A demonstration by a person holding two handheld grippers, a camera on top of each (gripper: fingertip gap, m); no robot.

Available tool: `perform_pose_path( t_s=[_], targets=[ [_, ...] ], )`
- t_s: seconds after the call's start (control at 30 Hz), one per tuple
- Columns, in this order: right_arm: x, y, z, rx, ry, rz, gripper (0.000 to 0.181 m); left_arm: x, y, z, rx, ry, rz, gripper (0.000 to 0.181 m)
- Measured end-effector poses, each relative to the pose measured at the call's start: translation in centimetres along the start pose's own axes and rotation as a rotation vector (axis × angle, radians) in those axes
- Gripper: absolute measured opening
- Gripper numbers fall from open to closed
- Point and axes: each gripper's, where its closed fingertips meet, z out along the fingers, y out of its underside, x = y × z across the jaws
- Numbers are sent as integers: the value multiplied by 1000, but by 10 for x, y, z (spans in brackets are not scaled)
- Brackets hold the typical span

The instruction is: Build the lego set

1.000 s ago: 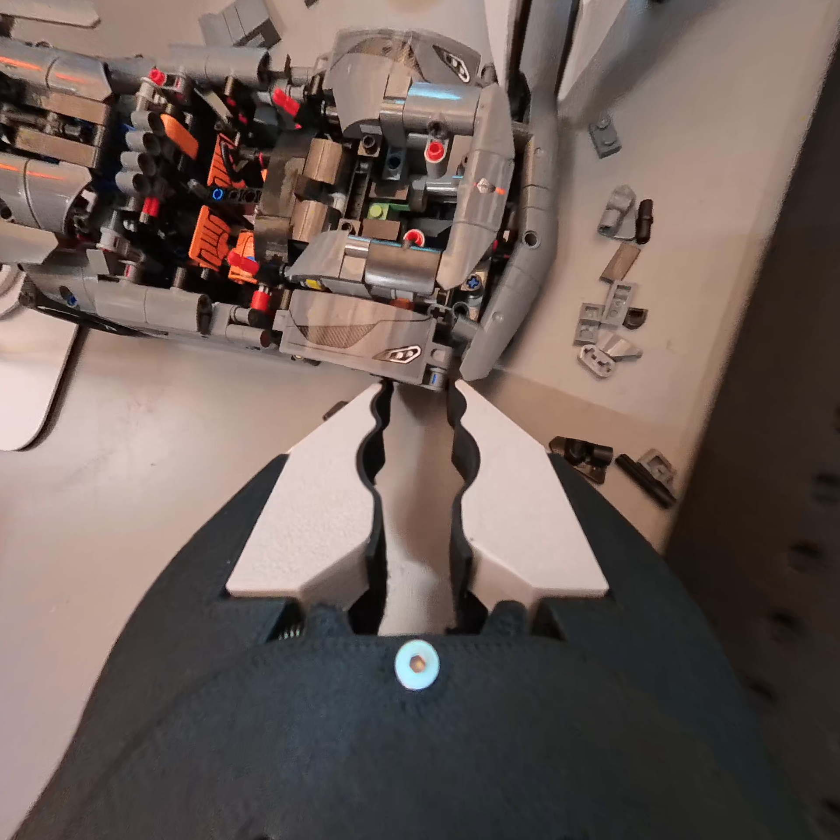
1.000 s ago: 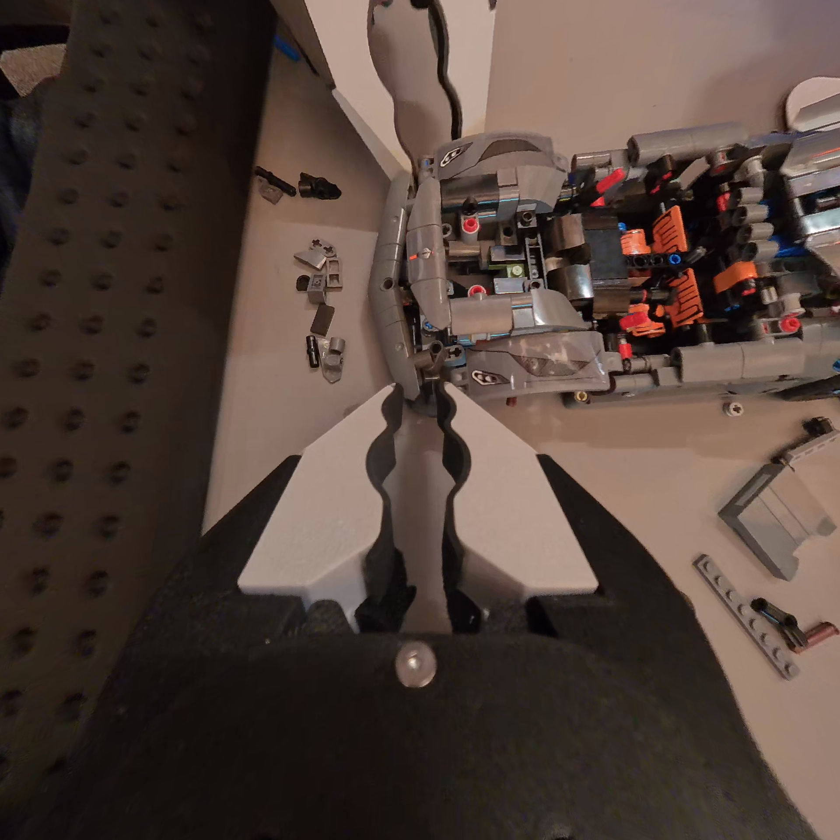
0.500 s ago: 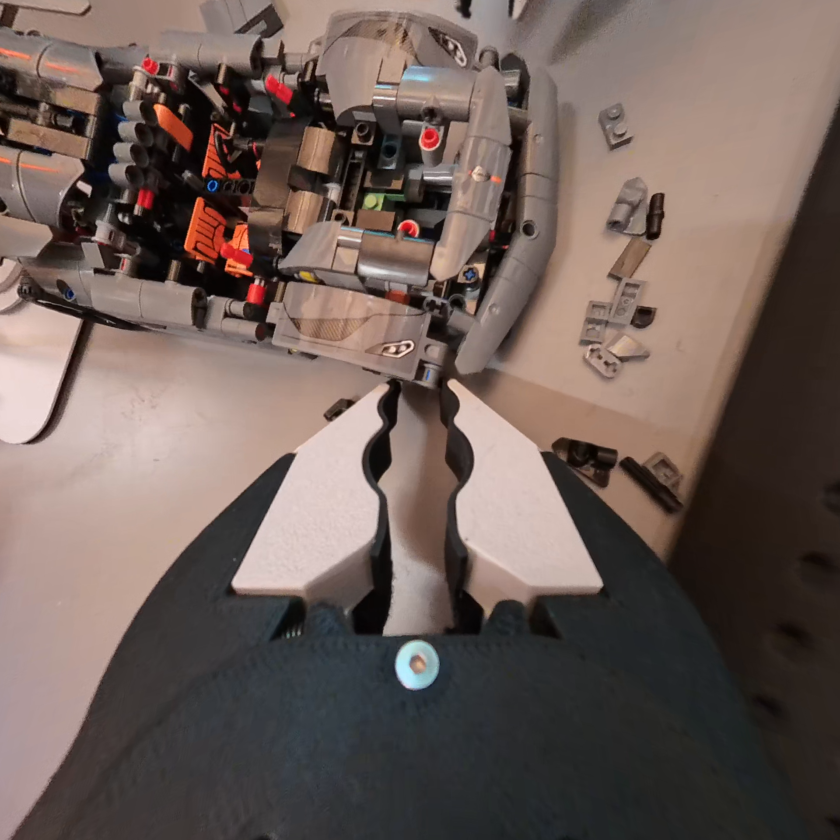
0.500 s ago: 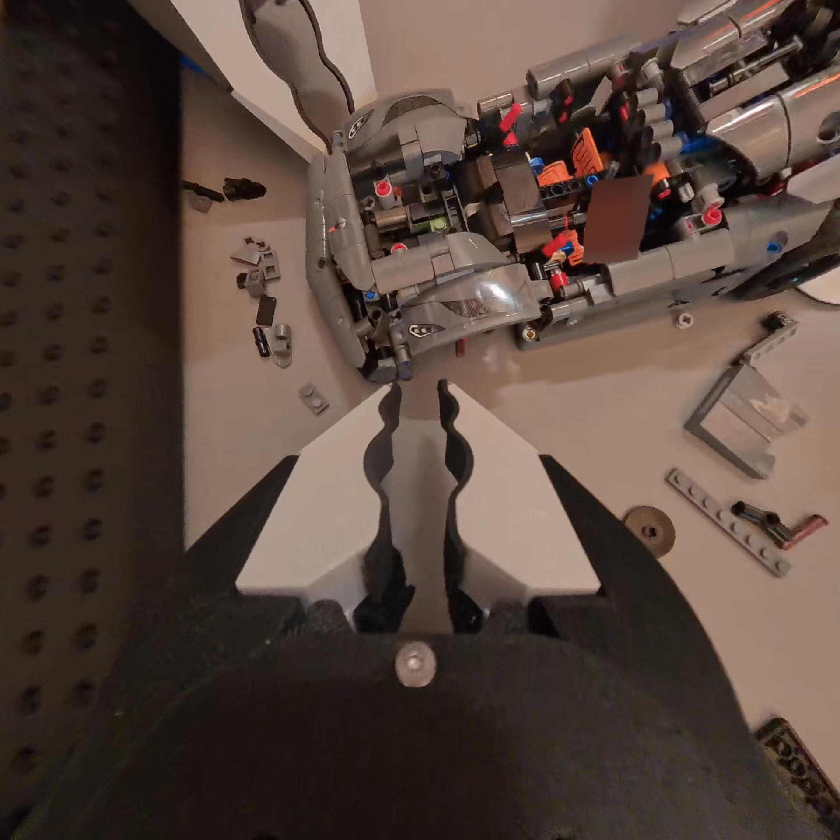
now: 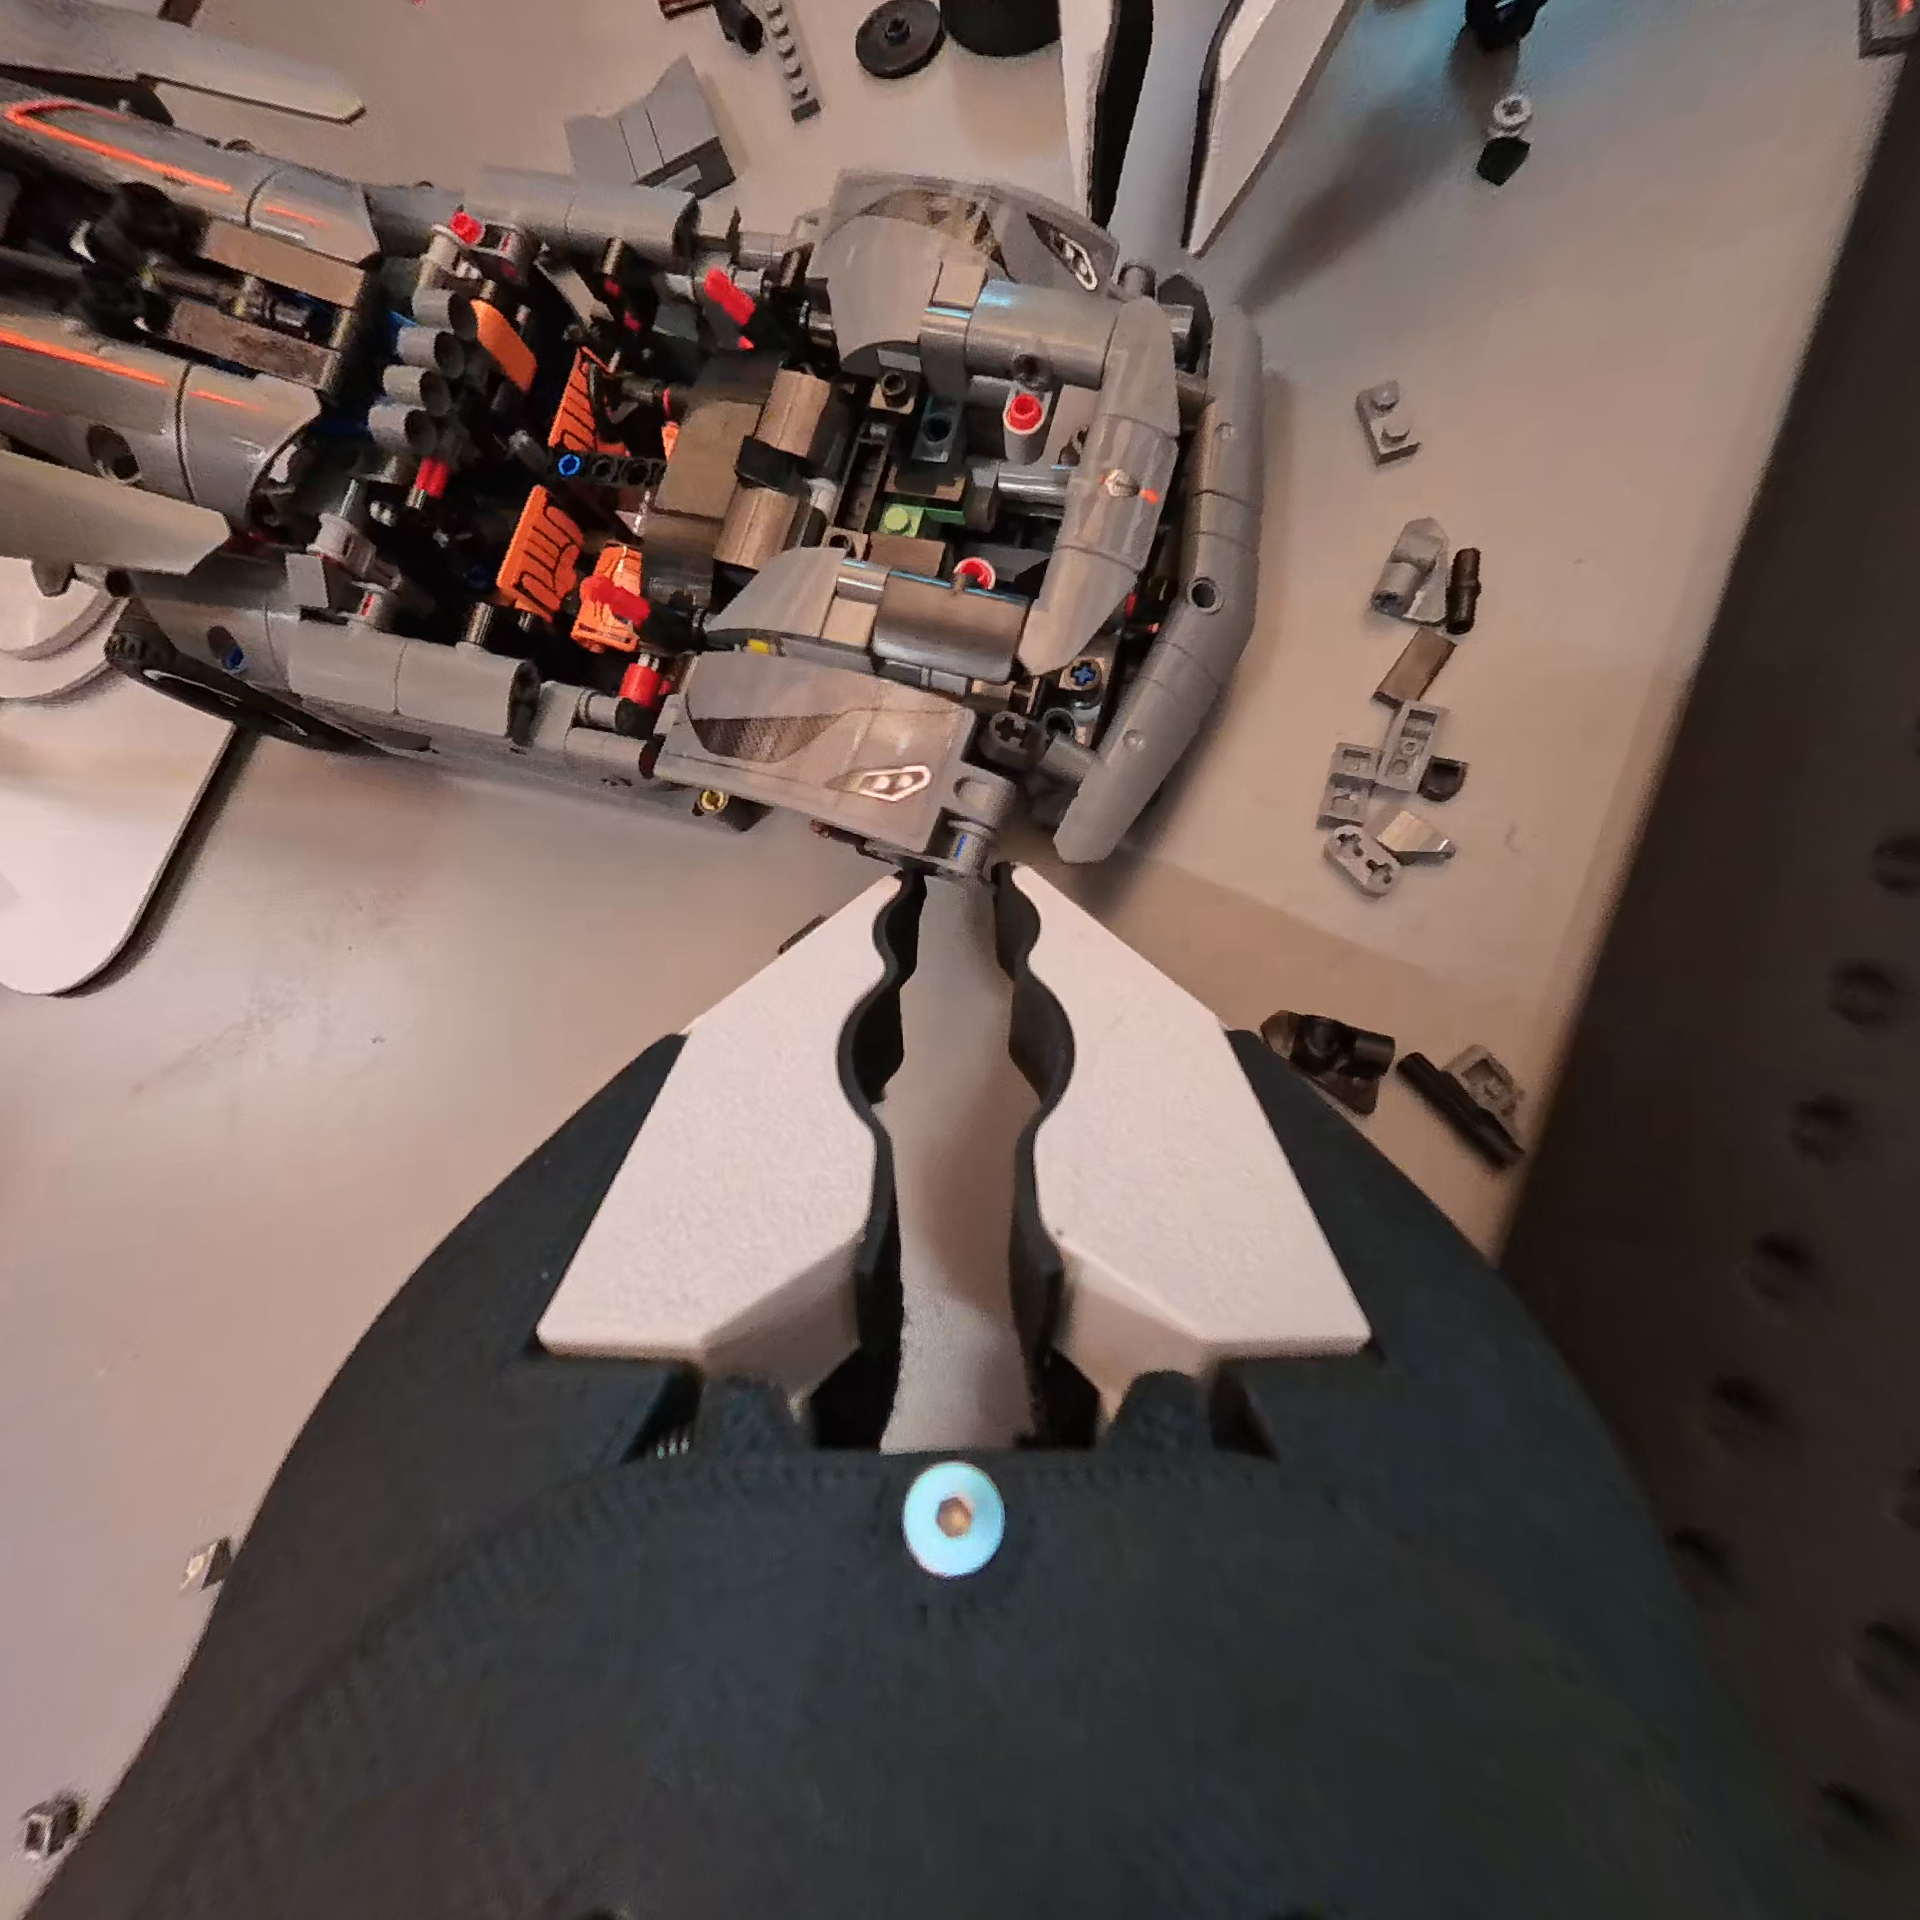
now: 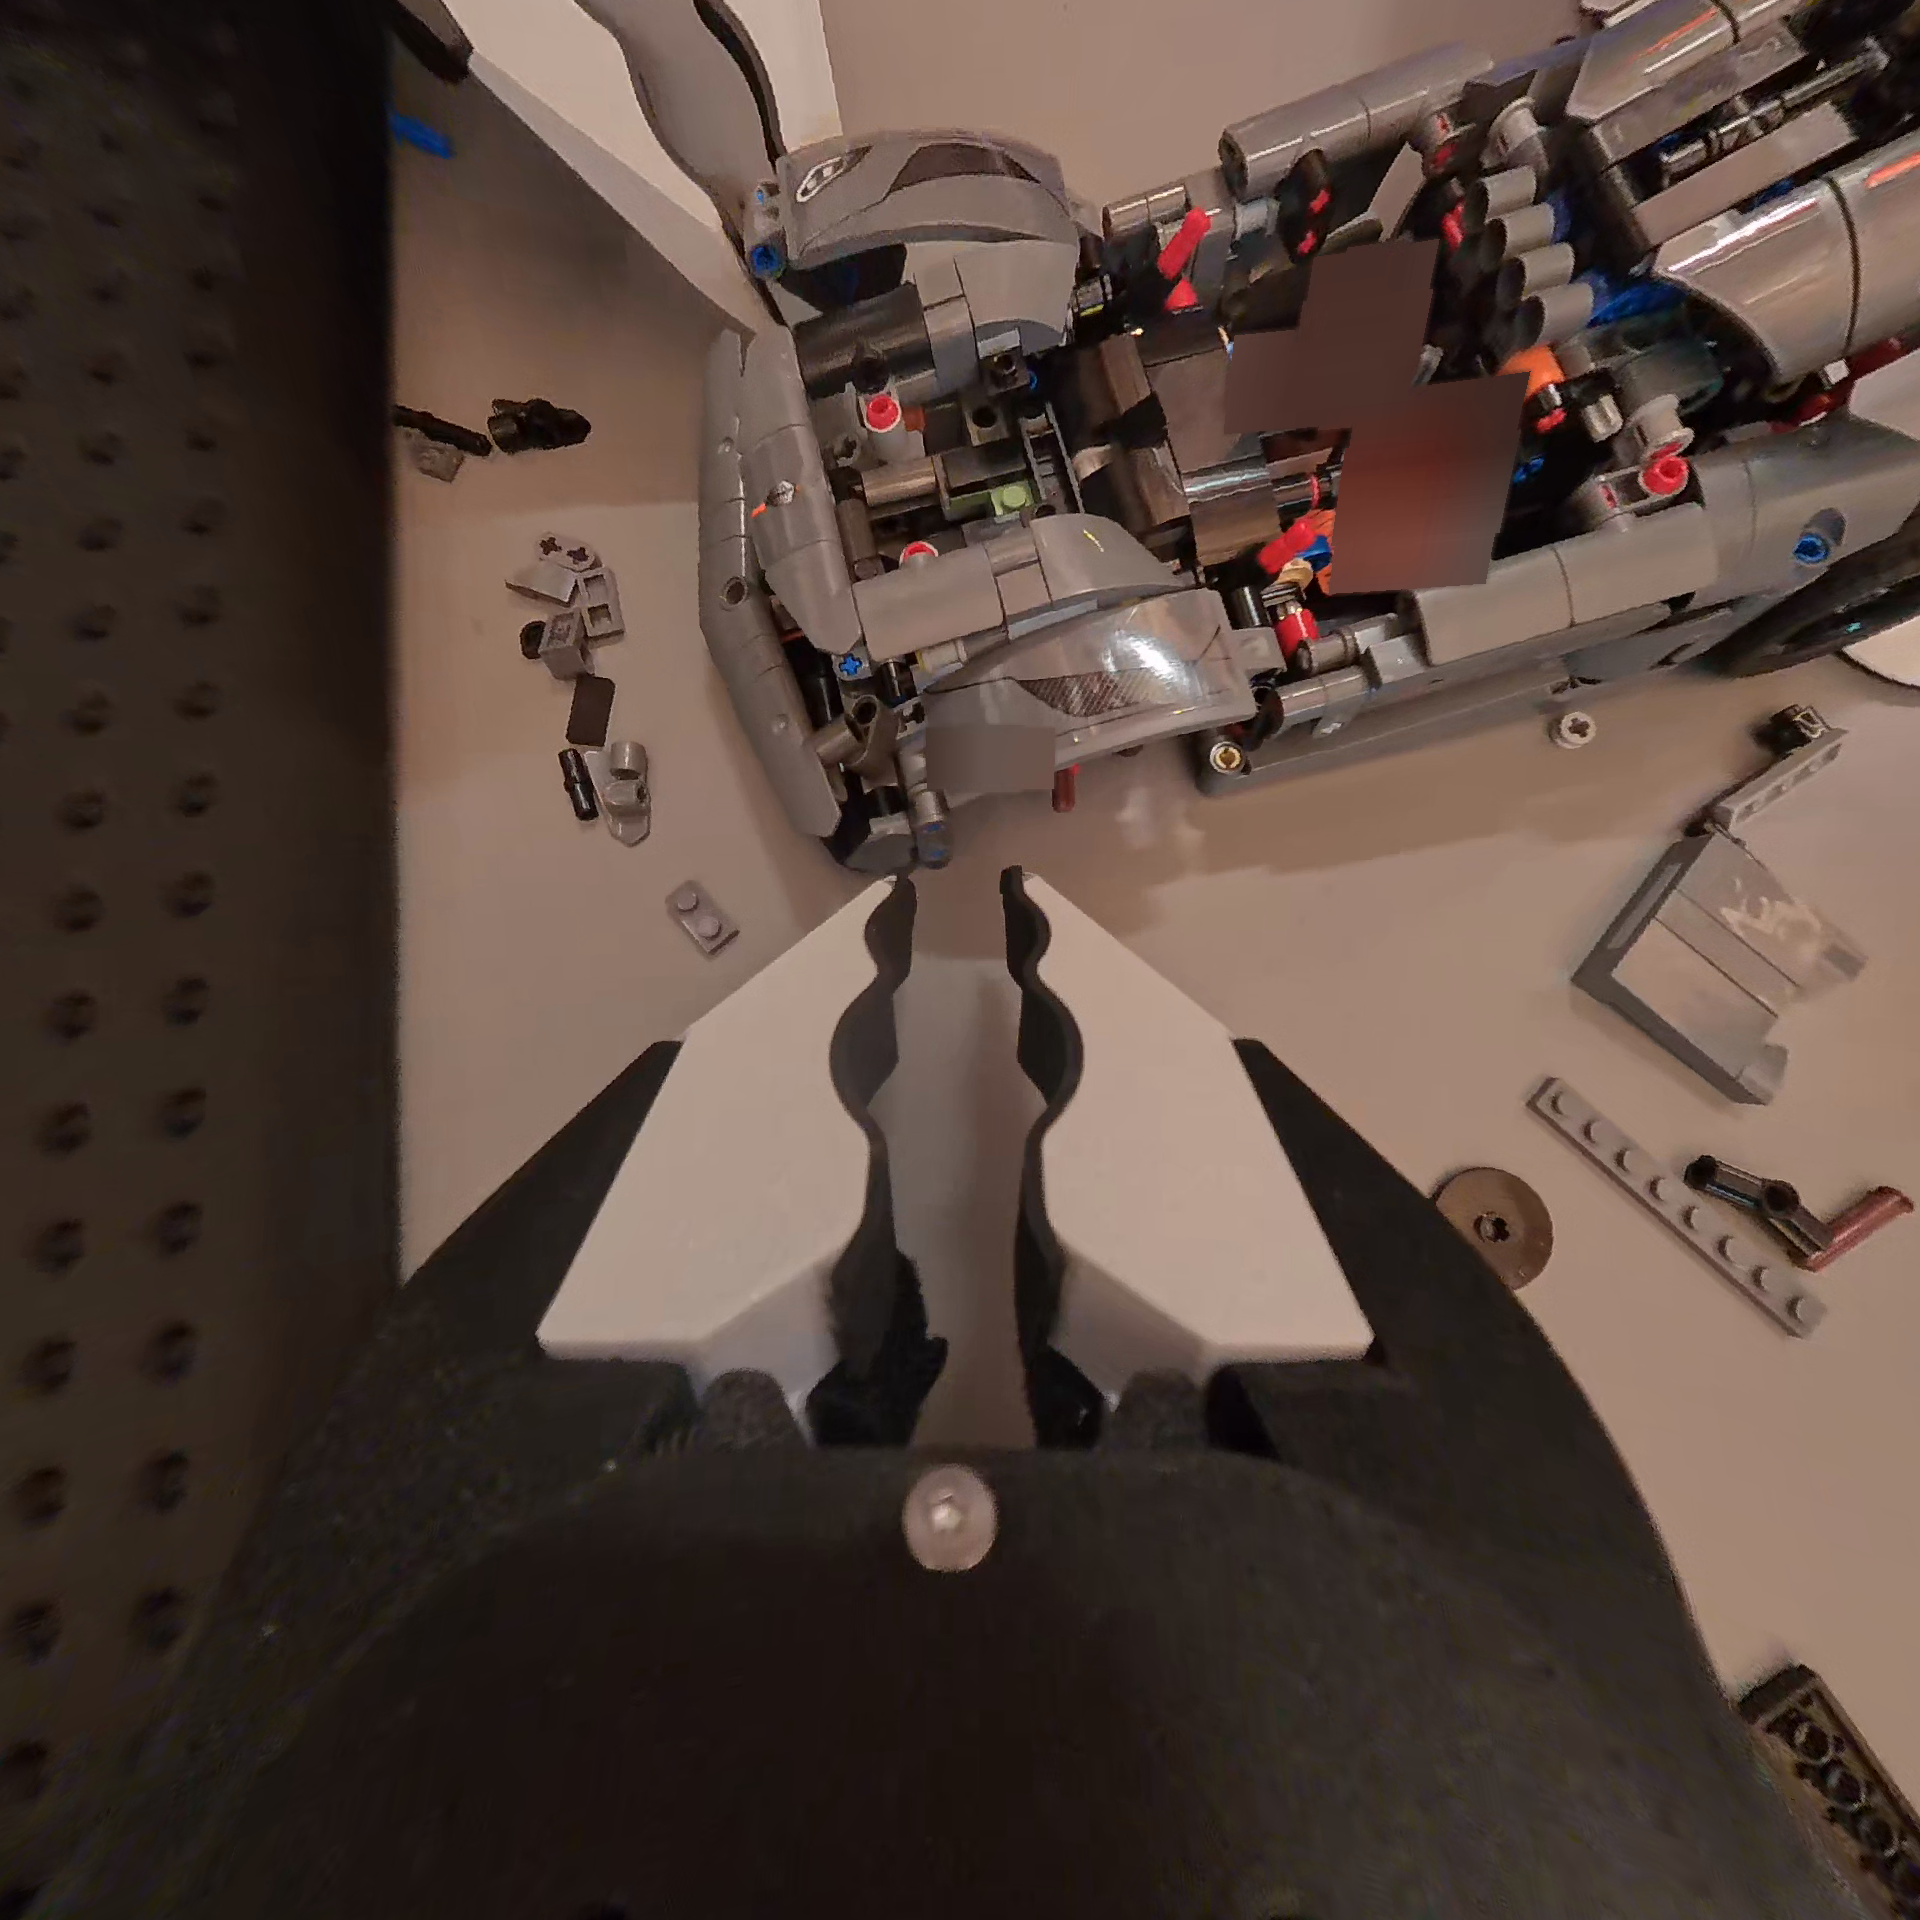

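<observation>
The lego model (image 5: 727,499), a long grey car body with orange, red and black parts inside, lies on the beige table. It also shows in the right wrist view (image 6: 1039,582). My left gripper (image 5: 956,878) is narrowly open, its tips right at a grey pin (image 5: 971,844) on the model's near front corner. I see nothing held between them. My right gripper (image 6: 958,883) is open and empty, a short way off the model's other front corner (image 6: 914,821). Its fingers (image 5: 1257,114) show beyond the model in the left wrist view.
Small grey and black loose pieces (image 5: 1392,790) lie past the model's nose, also in the right wrist view (image 6: 577,613). A grey windscreen piece (image 6: 1725,977), long grey plate (image 6: 1673,1205), brown disc (image 6: 1496,1226) and small plate (image 6: 704,920) lie nearby. A dark studded mat (image 6: 187,831) borders the table. Across from one pair of fingers to the other is roughly 12 cm.
My right gripper has drawn back from the model's front corner, which it touched a second ago. My left gripper stays at its corner, jaws slightly narrower, and the model sits turned in both views.
</observation>
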Motion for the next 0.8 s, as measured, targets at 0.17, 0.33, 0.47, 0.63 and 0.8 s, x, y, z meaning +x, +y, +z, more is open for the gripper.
perform_pose_path(
  t_s=[0.17,0.33,0.47,0.63,0.8],
  targets=[
    [0,-1,0,13,-4,7,16,0,-2,-2,22,18,-8,11],
    [2,2,3,2,-9,14,17,1,1,2,26,49,-45,17],
    [2,2,4,4,-13,17,16,1,12,11,-6,52,-64,26],
    [1,3,6,1,-21,17,16,1,3,10,34,49,-61,27],
    [0,2,6,4,-23,13,16,0,-2,6,57,31,-36,23]
  ],
)
